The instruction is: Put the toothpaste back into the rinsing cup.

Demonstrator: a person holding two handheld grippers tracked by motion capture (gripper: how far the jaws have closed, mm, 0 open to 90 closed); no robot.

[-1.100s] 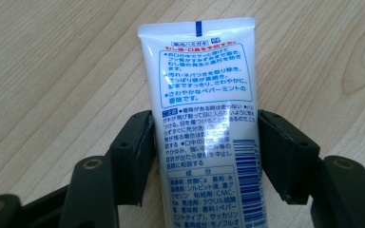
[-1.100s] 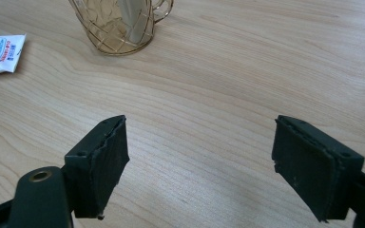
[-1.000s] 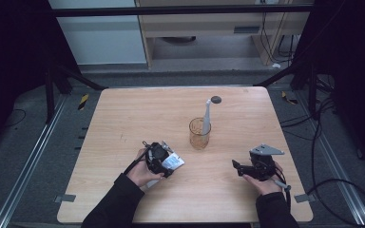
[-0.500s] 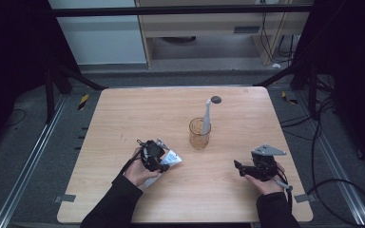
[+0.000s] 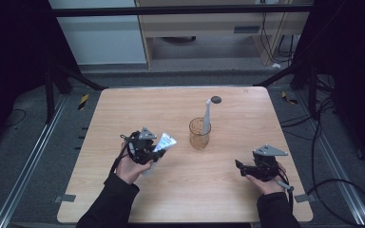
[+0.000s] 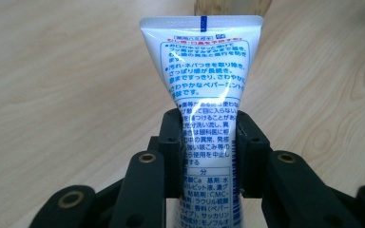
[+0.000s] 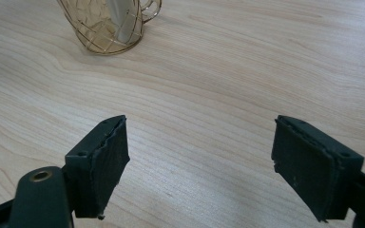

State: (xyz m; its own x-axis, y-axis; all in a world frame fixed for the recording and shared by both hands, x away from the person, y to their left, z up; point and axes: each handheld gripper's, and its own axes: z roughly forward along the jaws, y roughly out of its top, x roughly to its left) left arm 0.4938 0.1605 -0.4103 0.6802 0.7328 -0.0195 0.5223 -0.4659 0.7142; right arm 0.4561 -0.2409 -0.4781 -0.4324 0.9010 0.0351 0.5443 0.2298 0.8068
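One light wooden table (image 5: 123, 109) carries a gold wire cup (image 5: 199, 134) holding a white brush. Left gripper (image 5: 148, 148) has just closed on the white printed toothpaste tube (image 6: 204, 90), now lifted clear of the table, probably bound for that cup. Right gripper (image 7: 199, 166) gapes wide, empty.

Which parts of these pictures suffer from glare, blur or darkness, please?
Left gripper view: glare streaks the tube; the wire cup behind is blurred. Right gripper view: evenly lit, tongs slightly soft. High view: table bright, surroundings nearly black.
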